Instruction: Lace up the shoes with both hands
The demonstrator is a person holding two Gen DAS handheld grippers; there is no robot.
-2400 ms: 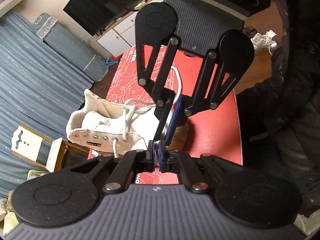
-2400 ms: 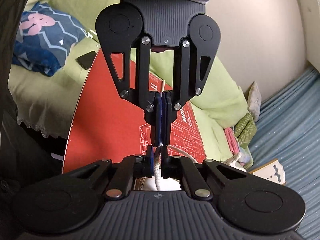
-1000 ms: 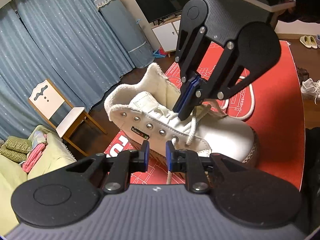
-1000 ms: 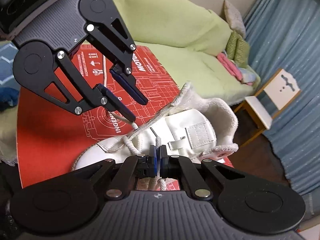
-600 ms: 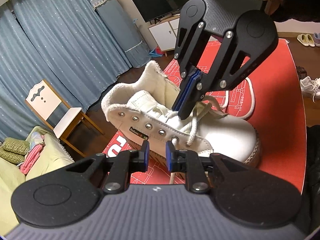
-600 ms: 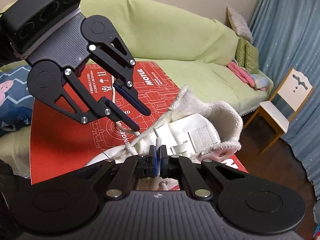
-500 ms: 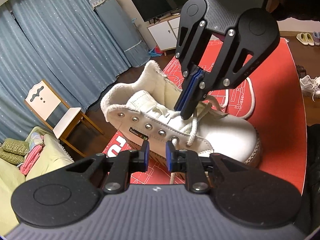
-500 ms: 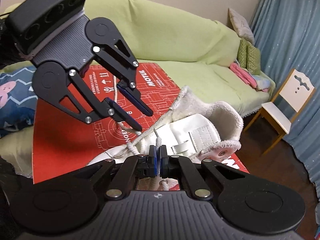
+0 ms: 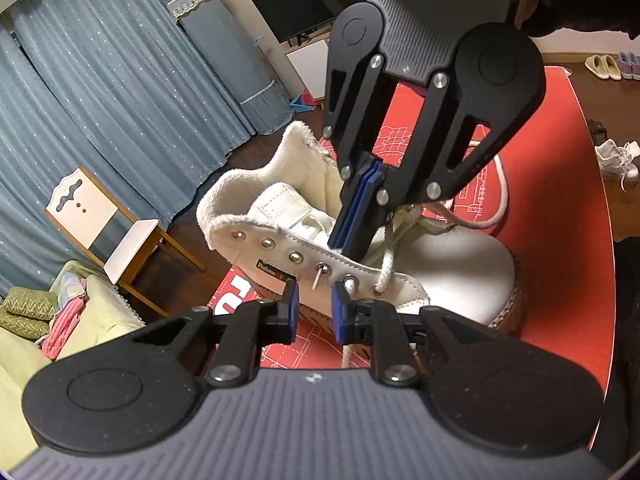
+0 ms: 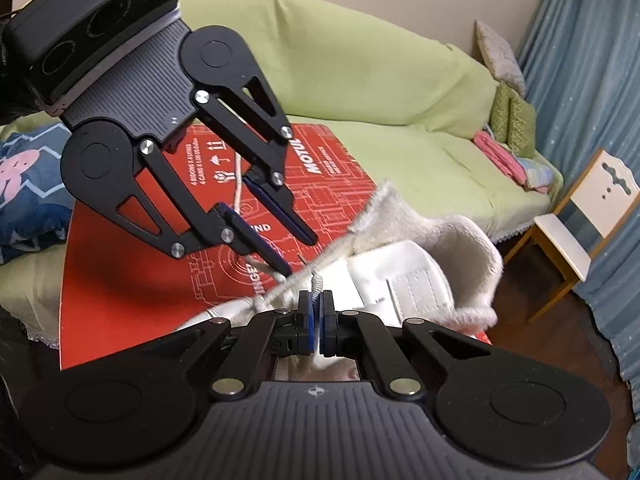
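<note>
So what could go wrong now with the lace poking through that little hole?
The right claw pinches the lace a little behind its tip, so the tip, barely through the hole, might slip back out. The left claw is open right there; if it closes off-centre it could miss the tip. Pulling could also drag the shoe.

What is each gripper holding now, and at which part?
The right gripper pinches the white woven shoelace just behind its thin tip. The left gripper is open and holds nothing.

Soft, even indoor light, no glare; both fisheye views bend strongly at the edges, focus mostly sharp.
</note>
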